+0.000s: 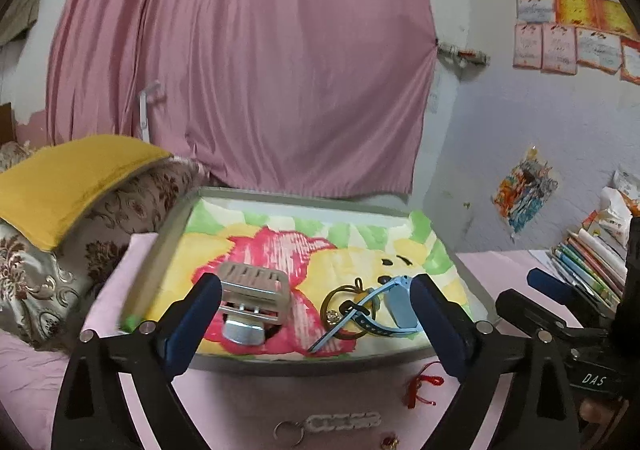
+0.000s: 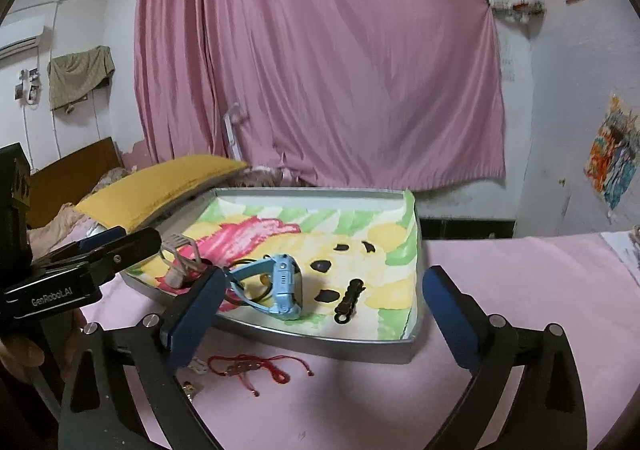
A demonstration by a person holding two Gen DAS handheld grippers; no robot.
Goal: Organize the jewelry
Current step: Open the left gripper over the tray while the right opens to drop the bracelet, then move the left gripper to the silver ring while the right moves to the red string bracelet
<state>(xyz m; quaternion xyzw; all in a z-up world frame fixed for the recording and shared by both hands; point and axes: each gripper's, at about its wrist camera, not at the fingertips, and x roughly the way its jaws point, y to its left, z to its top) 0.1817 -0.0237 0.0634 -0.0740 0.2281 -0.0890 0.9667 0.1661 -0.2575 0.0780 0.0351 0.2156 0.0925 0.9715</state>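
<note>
A shallow grey tray (image 1: 256,364) is lying on a bed covered with a pink sheet (image 2: 500,290), and a cloth with a bright flower and bear drawing (image 1: 280,250) is lining its bottom. Inside the tray, a silver hair clip (image 1: 252,298) is resting on the pink flower at the left side. At its right a light blue watch (image 2: 282,288) is lying on its side, its strap crossing a dark thin ring-shaped band (image 1: 340,306). A small black clip (image 2: 349,301) is lying further right on the cloth, apart from the watch.

Outside the tray, on the sheet near its front wall, a red string bracelet (image 2: 256,366) is spreading its cords. Nearer to the left camera a white chain piece with a metal key ring (image 1: 332,424) is lying, and a small gold-coloured item (image 1: 390,442) is just beside it at the picture's edge; what it is I cannot tell.

The left gripper (image 1: 316,314) is hovering in front of the tray with its jaws released wide and nothing between the blue pads (image 1: 192,326). The right gripper (image 2: 320,310) is also standing wide open and empty, before the front wall of the tray.

Behind the tray a pink curtain (image 1: 240,69) is hanging. A yellow pillow (image 1: 68,185) is lying at the left, and a stack of books (image 1: 588,262) at the right.
</note>
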